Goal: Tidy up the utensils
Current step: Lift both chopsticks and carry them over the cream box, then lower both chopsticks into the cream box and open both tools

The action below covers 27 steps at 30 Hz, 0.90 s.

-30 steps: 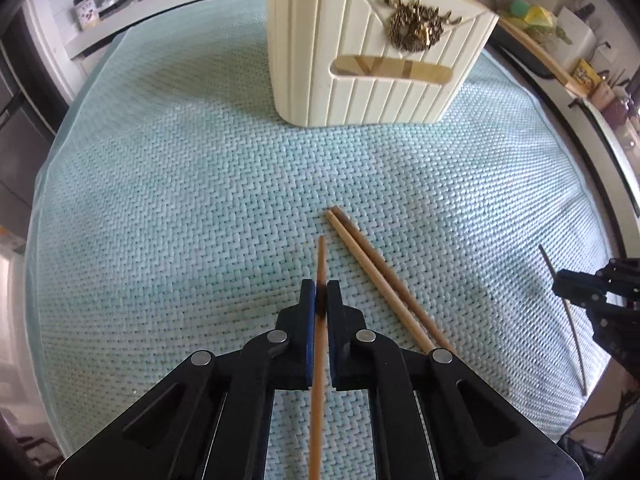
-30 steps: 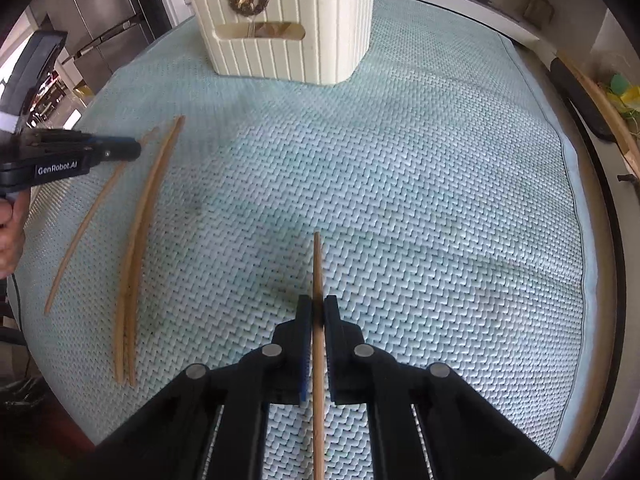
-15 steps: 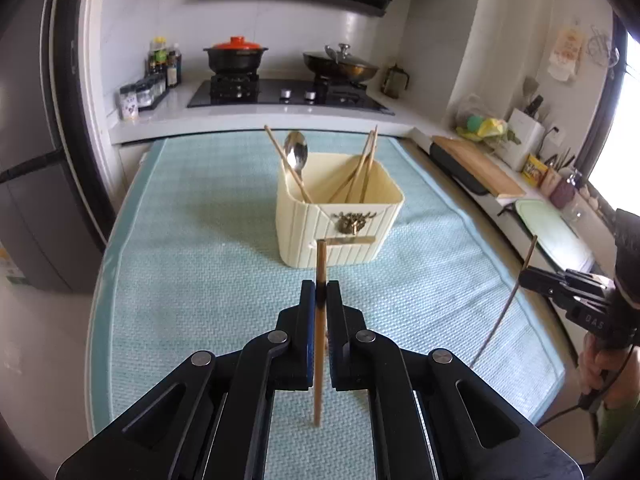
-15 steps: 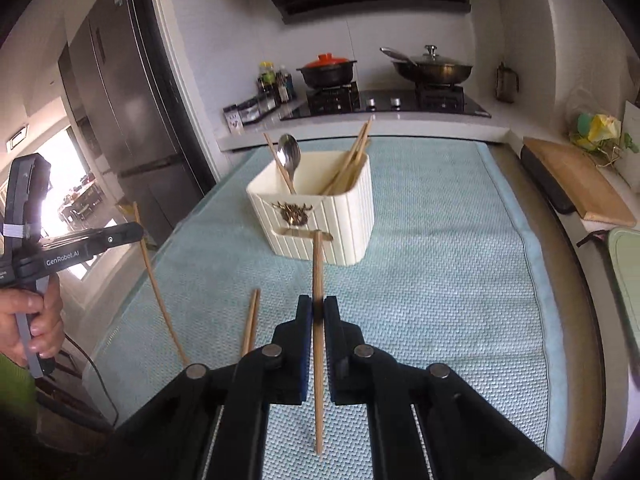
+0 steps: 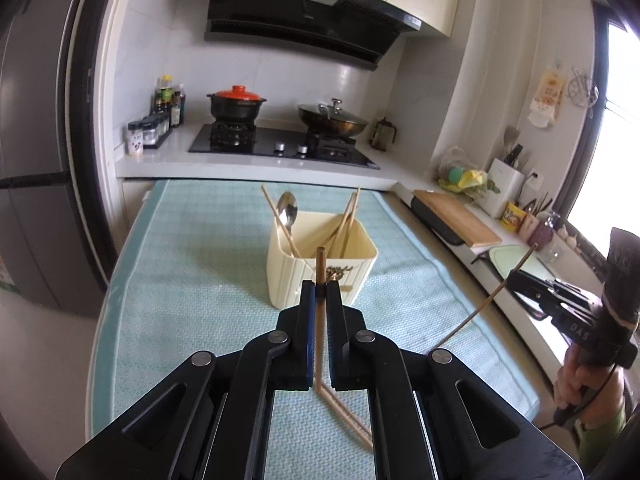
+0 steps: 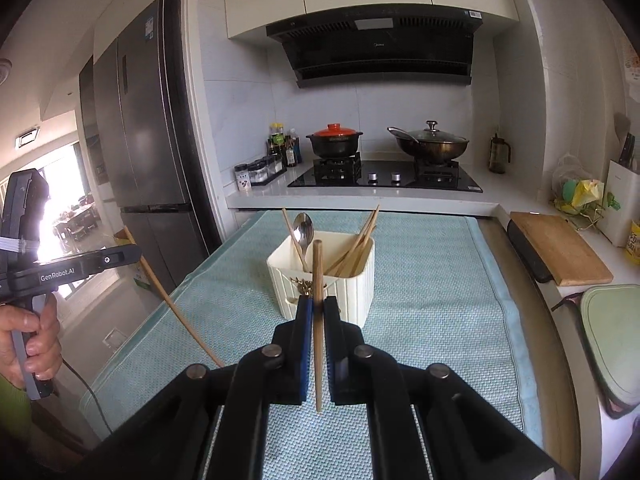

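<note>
— Both claws have risen off the bench since a second ago, each carrying a chopstick?

— Yes. Left claw (image 5: 320,290) is clamped on one chopstick (image 5: 319,320), right claw (image 6: 318,306) on another (image 6: 317,320), both facing the cream holder (image 5: 320,276) farther back.

— Progress?

— Holder already has chopsticks and a spoon (image 5: 288,210). Two chopsticks (image 5: 346,416) lie near on the teal mat (image 5: 180,280); I judge the held pair goes in next.

Both tools have risen off the pale-green woven tabletop (image 5: 192,280), each lifting its thin wooden chopstick: left tool (image 5: 320,289), chopstick (image 5: 319,320); right tool (image 6: 318,305), chopstick (image 6: 317,320).
</note>
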Each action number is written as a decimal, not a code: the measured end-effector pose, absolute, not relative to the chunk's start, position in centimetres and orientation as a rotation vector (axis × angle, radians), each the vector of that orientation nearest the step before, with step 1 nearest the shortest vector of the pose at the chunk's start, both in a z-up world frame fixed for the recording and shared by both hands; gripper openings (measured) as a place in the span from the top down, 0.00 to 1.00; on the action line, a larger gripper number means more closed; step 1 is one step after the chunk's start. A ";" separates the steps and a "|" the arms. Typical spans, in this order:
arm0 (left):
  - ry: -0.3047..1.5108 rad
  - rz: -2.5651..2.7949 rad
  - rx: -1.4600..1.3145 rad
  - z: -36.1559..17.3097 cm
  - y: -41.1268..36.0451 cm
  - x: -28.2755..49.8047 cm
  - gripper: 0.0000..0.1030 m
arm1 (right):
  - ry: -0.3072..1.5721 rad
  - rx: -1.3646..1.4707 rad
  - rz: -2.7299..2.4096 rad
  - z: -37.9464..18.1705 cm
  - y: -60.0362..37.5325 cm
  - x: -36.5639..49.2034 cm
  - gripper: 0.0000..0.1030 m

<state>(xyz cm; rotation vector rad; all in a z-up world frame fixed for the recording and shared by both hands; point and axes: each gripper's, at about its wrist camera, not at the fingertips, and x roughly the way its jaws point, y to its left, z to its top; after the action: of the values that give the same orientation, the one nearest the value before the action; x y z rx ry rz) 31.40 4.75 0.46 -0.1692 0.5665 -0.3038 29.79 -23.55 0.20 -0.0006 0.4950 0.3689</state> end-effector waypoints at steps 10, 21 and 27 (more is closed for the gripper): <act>0.496 -0.311 -0.185 2.9 4.7 32.8 0.97 | 0.409 -0.017 0.366 2.8 -22.6 30.9 0.94; 0.330 -0.286 -0.191 8.2 4.3 37.9 0.97 | 0.252 -0.036 0.342 7.2 -21.6 35.3 0.94; 0.350 -0.254 -0.185 7.0 3.3 43.2 0.97 | 0.229 -0.024 0.359 7.4 -20.3 40.1 0.94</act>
<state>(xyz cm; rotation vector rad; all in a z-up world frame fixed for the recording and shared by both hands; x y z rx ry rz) 43.24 3.33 7.02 -0.1854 0.3499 -0.2536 40.12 -20.34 7.40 -0.0242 0.2292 0.3587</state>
